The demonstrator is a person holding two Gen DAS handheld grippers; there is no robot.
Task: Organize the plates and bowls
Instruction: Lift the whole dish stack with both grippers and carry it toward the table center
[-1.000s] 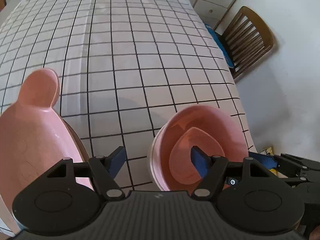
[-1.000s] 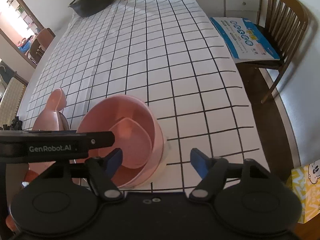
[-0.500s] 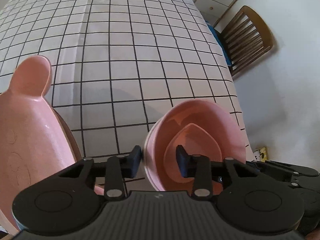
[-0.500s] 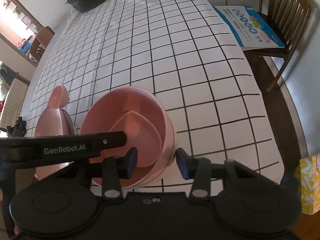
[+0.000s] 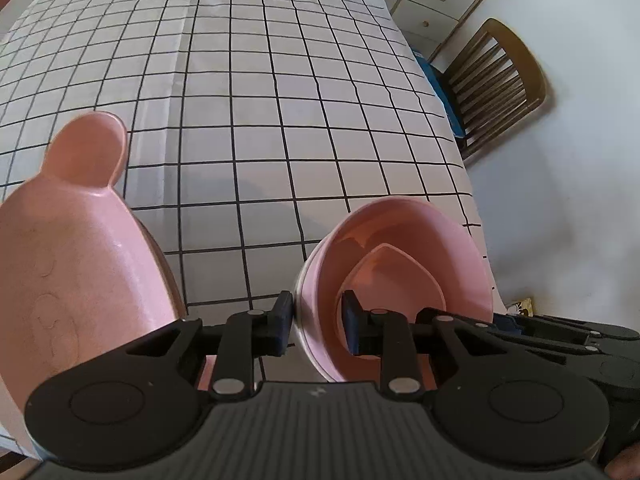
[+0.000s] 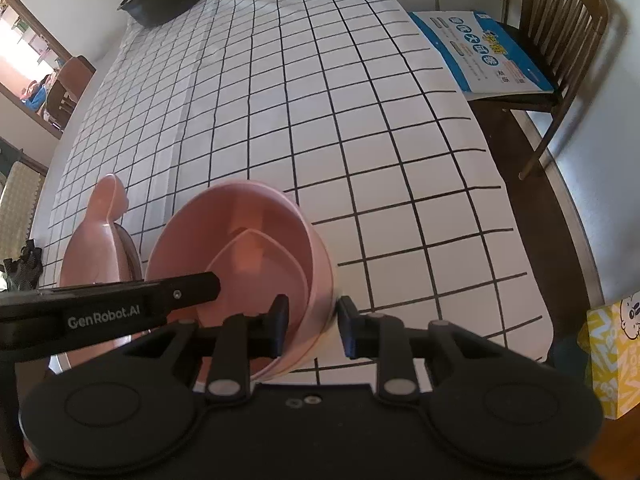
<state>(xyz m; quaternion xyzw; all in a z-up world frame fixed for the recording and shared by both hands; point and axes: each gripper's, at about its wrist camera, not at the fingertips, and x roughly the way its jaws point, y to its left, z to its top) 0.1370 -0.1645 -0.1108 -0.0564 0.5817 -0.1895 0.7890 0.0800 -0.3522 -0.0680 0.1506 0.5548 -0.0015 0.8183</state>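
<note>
Now both sets of jaws, wide apart a second ago, are being closed on opposite walls of the pink bowl (image 5: 404,240): left gripper (image 5: 316,322), right gripper (image 6: 312,326), each pad pair straddling the rim, so a two-handed lift seems prepared.

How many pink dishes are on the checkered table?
3. A round bowl near the table's front edge, a smaller teardrop dish nested inside it, and an eared plate to its left. Something brownish under that plate may be another, mostly hidden.
</note>
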